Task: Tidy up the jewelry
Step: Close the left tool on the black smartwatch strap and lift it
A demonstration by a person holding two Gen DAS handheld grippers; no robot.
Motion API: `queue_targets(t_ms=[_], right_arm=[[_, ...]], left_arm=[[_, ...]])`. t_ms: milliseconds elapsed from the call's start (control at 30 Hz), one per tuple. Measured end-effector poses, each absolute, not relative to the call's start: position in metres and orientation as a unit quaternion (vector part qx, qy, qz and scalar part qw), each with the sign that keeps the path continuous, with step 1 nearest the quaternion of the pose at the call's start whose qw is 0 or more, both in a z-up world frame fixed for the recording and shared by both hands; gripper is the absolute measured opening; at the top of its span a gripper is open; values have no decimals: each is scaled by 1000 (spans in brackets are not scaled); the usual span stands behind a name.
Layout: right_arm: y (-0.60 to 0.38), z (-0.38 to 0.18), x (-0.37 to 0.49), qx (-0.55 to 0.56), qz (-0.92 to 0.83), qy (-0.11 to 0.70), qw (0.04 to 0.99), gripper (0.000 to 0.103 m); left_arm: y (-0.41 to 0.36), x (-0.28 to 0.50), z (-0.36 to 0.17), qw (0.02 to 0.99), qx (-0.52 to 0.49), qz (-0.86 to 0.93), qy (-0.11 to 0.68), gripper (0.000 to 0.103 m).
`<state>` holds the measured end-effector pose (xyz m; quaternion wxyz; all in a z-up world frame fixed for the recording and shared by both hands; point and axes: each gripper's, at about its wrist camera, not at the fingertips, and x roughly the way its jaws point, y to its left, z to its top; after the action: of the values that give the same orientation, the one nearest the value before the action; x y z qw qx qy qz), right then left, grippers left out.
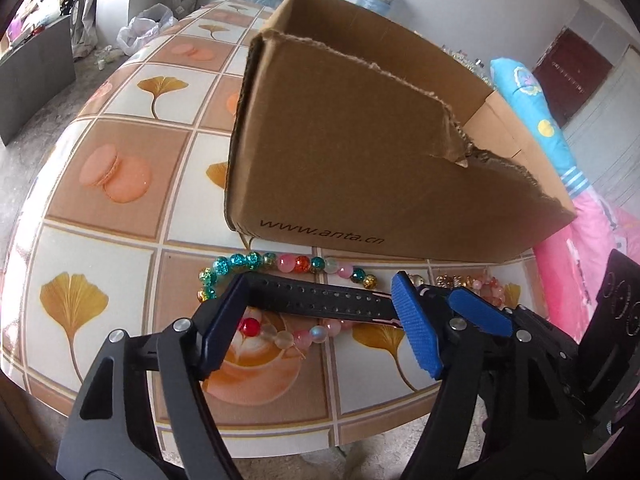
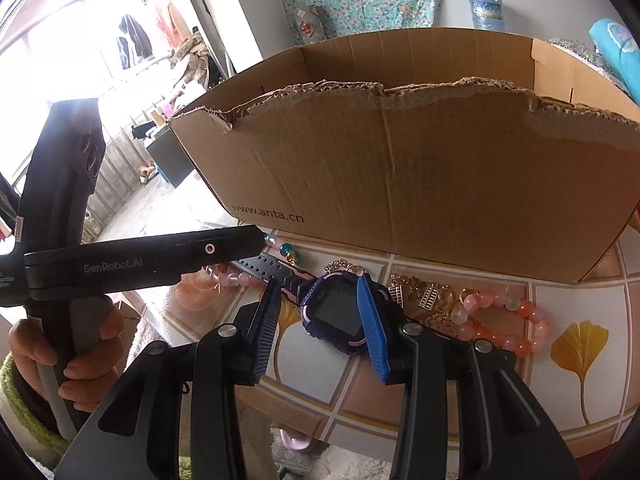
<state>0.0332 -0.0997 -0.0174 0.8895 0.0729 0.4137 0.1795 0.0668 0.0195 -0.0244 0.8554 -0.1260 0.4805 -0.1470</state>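
Observation:
A purple smartwatch [image 2: 334, 312] lies on the tiled tablecloth in front of a torn cardboard box [image 2: 400, 180]. My right gripper [image 2: 318, 284] is shut on the watch body, and its blue right finger [image 2: 372, 320] crosses the screen. The watch's black perforated strap [image 1: 320, 300] runs sideways between the fingers of my left gripper [image 1: 320, 292], which stands open around it. A bracelet of teal, pink and orange beads [image 1: 280, 264] lies just behind the strap. The watch face is hidden in the left wrist view.
The box [image 1: 360, 160] stands close behind the jewelry. Gold charms [image 2: 424, 292] and a pink-orange bead bracelet [image 2: 504, 320] lie right of the watch. The table's front edge [image 1: 280, 436] is near. A hand [image 2: 92, 340] holds the left gripper's handle. Pink bedding [image 1: 580, 280] is at the right.

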Motion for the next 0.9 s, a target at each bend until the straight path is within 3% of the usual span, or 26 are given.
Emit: queue_targets(t_ms=[467,733,833,900], right_arm=[[-109,-18,28,93,192,406,888,39],[-111,-18,25,100,196,405,888,39],[-116,-18,23,100,196,404,888,39],[-116,-18,23,98,196,403,889,39]], left_arm=[[8,77,-24,852,-104,-92,505,71],[13,72,-17,841,-172,-171,483,72],[7,67,-8,854,-150,-178,466,66],[0,65,-5,860,-125,-175,462,53]])
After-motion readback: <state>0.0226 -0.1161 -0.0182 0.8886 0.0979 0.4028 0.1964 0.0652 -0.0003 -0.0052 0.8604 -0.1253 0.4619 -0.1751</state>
